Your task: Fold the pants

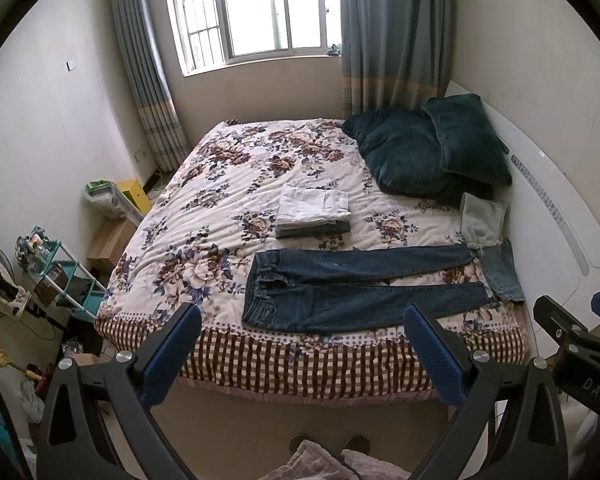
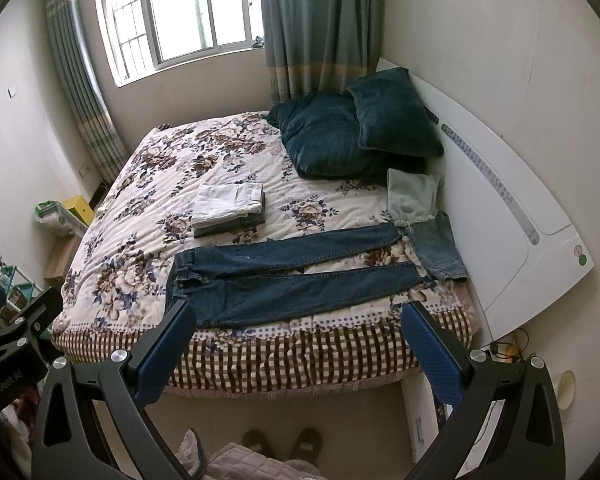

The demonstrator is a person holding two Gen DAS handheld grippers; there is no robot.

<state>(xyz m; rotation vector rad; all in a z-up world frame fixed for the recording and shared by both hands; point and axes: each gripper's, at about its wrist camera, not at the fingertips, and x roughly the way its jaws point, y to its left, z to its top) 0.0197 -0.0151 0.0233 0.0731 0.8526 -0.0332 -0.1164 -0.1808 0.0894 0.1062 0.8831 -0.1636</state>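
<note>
Dark blue jeans [image 1: 352, 288] lie flat near the front edge of the bed, waistband to the left, legs spread to the right; they also show in the right wrist view [image 2: 292, 276]. My left gripper [image 1: 302, 320] is open and empty, held back from the bed's front edge. My right gripper [image 2: 298, 320] is open and empty, also in front of the bed. The right gripper's fingers [image 1: 568, 320] show at the right edge of the left wrist view.
A stack of folded pants [image 1: 314, 210], white on top, sits mid-bed. Dark teal pillows [image 1: 428, 148] and a white headboard [image 1: 560, 208] are at the right. Lighter jeans [image 1: 500, 272] and a pale cloth [image 1: 482, 220] lie by the leg ends. Shelf and boxes [image 1: 76, 276] stand left.
</note>
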